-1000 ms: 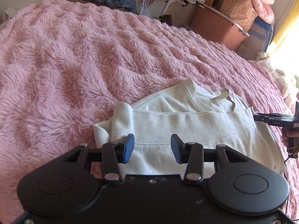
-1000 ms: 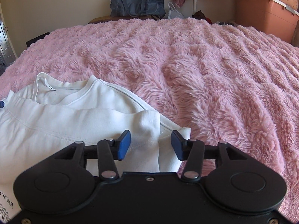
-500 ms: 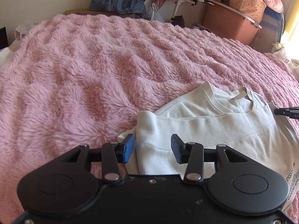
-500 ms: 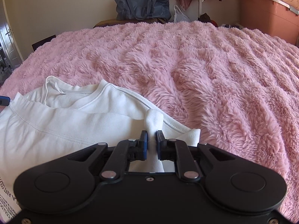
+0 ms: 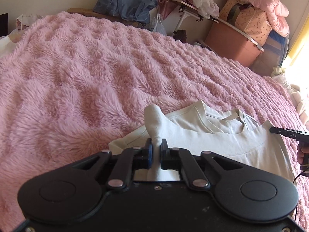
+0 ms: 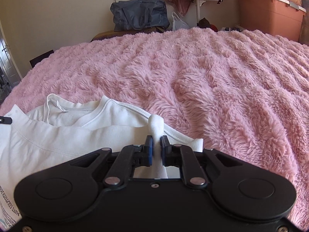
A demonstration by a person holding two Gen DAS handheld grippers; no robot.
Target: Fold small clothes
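Pink fuzzy blanket (image 5: pixel 96 73) covers the bed, and a white shirt (image 5: pixel 241 145) lies folded on it near the front, with the left gripper (image 5: pixel 156 151) closing on one corner while the right gripper (image 6: pixel 156 149) pinches the other.

White sweatshirt (image 6: pixel 63 135), plain, with dark printed lettering on the part lying left of the right gripper (image 6: pixel 156 150) fingers; a pinch of its white cloth shows between blue pads on black fingers (image 5: pixel 147 154) of the left gripper (image 5: pixel 156 152). Ahead of both sets of fingers, a pink fluffy blanket (image 5: pixel 96 73) in a rippled tuft pattern. Far beyond the fingers: grey-blue bag (image 6: pixel 139 15), terracotta-pink storage box (image 6: pixel 270 11).
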